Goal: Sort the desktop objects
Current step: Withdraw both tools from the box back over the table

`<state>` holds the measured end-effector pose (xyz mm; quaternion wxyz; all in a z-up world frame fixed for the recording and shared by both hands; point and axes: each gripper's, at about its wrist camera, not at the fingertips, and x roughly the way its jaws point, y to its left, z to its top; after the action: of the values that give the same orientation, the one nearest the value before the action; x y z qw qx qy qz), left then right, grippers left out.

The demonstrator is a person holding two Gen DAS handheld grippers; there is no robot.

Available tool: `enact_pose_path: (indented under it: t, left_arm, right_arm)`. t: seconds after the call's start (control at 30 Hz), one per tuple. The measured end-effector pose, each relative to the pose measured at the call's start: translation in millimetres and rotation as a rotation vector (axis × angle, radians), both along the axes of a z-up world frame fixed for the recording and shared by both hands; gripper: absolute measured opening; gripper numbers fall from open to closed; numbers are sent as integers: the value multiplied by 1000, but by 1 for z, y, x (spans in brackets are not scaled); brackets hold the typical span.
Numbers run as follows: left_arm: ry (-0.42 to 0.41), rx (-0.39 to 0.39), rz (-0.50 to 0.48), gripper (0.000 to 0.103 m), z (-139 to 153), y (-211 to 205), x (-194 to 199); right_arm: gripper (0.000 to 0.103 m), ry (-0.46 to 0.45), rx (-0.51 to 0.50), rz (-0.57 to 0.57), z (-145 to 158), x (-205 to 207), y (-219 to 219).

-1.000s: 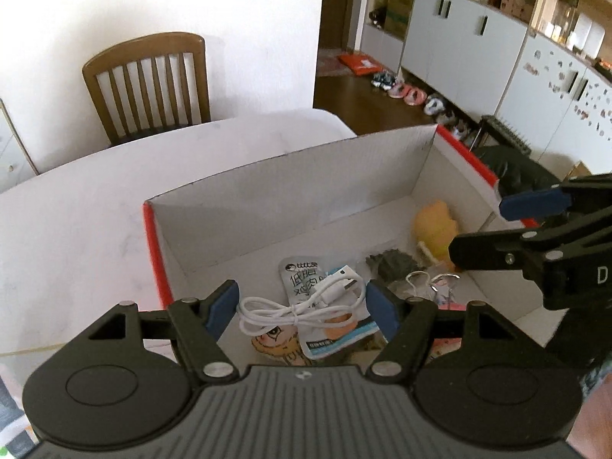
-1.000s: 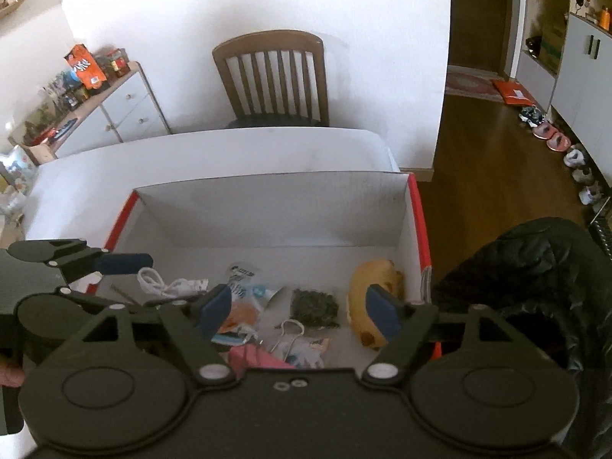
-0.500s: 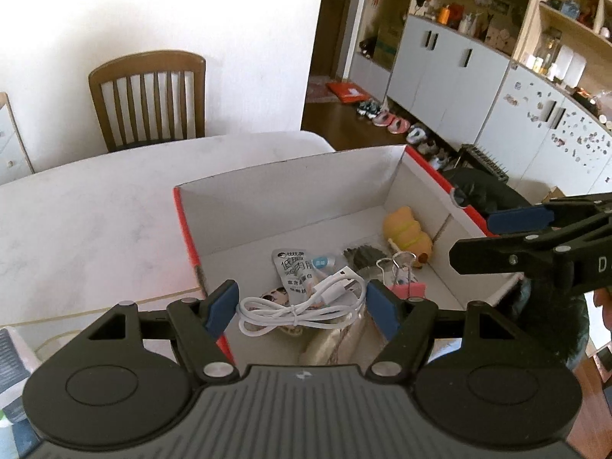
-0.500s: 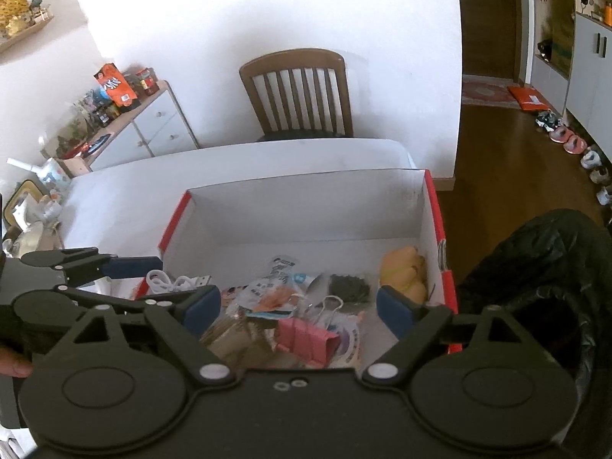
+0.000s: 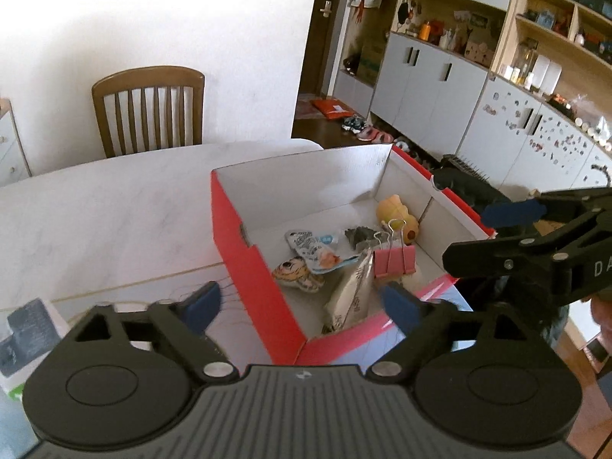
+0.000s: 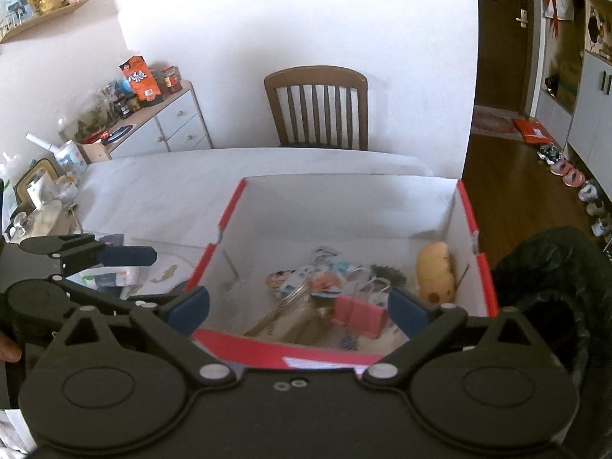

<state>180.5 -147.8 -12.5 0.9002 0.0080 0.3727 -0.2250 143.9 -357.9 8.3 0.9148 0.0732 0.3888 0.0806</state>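
Note:
A red box with white inside (image 5: 244, 264) (image 6: 472, 229) stands on the white table. It holds a pink binder clip (image 5: 394, 262) (image 6: 359, 315), a yellow toy (image 5: 397, 216) (image 6: 434, 277), snack packets (image 5: 313, 246) and a tiger-face item (image 5: 296, 273). My left gripper (image 5: 300, 304) is open and empty, above the box's near left corner. My right gripper (image 6: 298, 306) is open and empty, over the box's near edge. Each gripper shows in the other's view: the right (image 5: 535, 237), the left (image 6: 76, 264).
A wooden chair (image 5: 149, 109) (image 6: 317, 107) stands behind the table. A small box (image 5: 26, 336) lies at the table's left. Cups and clutter (image 6: 42, 199) sit at the far left. A black jacket (image 6: 547, 287) hangs right of the box.
The white cable held between the left fingers is gone from view. Both grippers have pulled back and up from the box; the left one has shifted to the left.

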Motion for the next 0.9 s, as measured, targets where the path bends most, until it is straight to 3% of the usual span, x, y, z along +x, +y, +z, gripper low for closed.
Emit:
enact_pose_path:
  t: [0.4,0.6,0.9]
  left_arm:
    - [-11,-27,18,103,-3,95,-40]
    - [29,-5,54,103,-21,151,-56]
    - [25,37,64,103,-36,207,-65]
  right_arm:
    - [101,-13,-7,-13,3,-4,71]
    - [101,-12,-10,-20,2,-8,107]
    - [101,34,24,-26,-22,-24,165]
